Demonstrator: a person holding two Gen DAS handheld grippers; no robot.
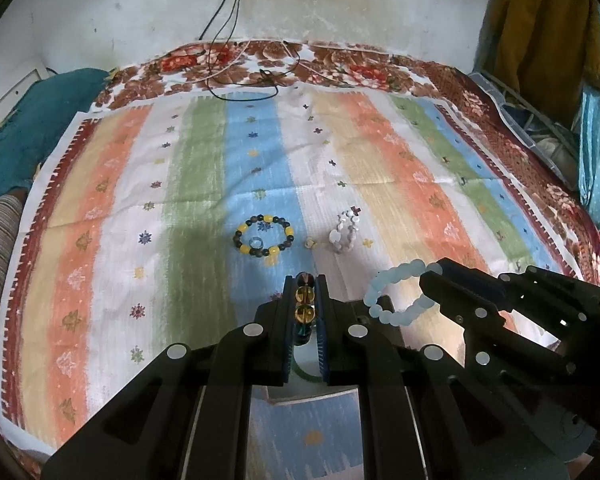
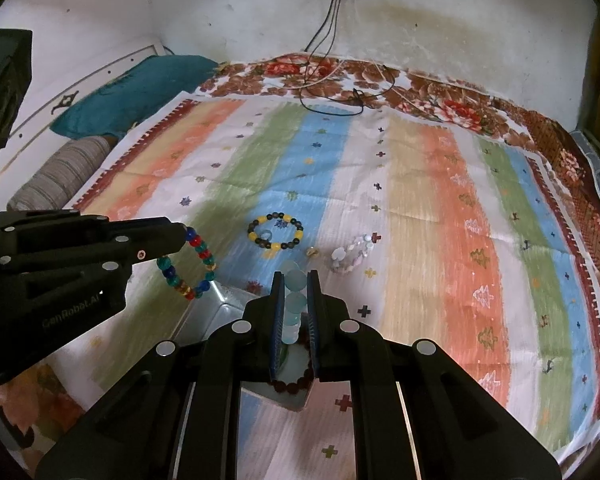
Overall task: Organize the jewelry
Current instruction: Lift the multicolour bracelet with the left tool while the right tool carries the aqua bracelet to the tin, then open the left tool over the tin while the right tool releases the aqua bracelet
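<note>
A: Left gripper [image 1: 305, 300]? Clamped on a multicolour glass-bead bracelet [image 2: 188, 268], teal, red, blue and amber beads. The loop hangs free below the tips, pinched at one side so it doesn't slide off.

B: Right gripper [image 2: 296, 300] is the same deal, closed on a pale blue bead bracelet [image 1: 396, 296], again gripped by a few beads with the rest of the loop dangling. Both are held off the cloth, side by side, just over the box.

A: Box? I see a shallow open box [image 2: 236, 304] straight under both grippers, with a dark red bead bracelet [image 2: 296, 384] inside, right beneath the right gripper. Looks like the drop spot, though its edges are mostly hidden by the fingers, so I'm not sure of its shape.

B: Agreed. Still out ahead of the grippers: a yellow-and-dark bead bracelet [image 1: 264, 236] lying flat with a small ring [image 1: 256, 242] inside its loop. Just to its right are a tiny gold-coloured piece [image 1: 310, 243] and a white shell-bead bracelet [image 1: 345, 230] bunched in a heap.

A: The surface is a striped cloth [image 1: 380, 152], orange, green, blue and white, spread over a floral bedsheet [image 1: 340, 64].

B: Stained white wall beyond, charger cables [image 1: 228, 8] trailing down onto the bed. Teal pillow [image 2: 140, 84] far left, hanging clothes far right.
</note>
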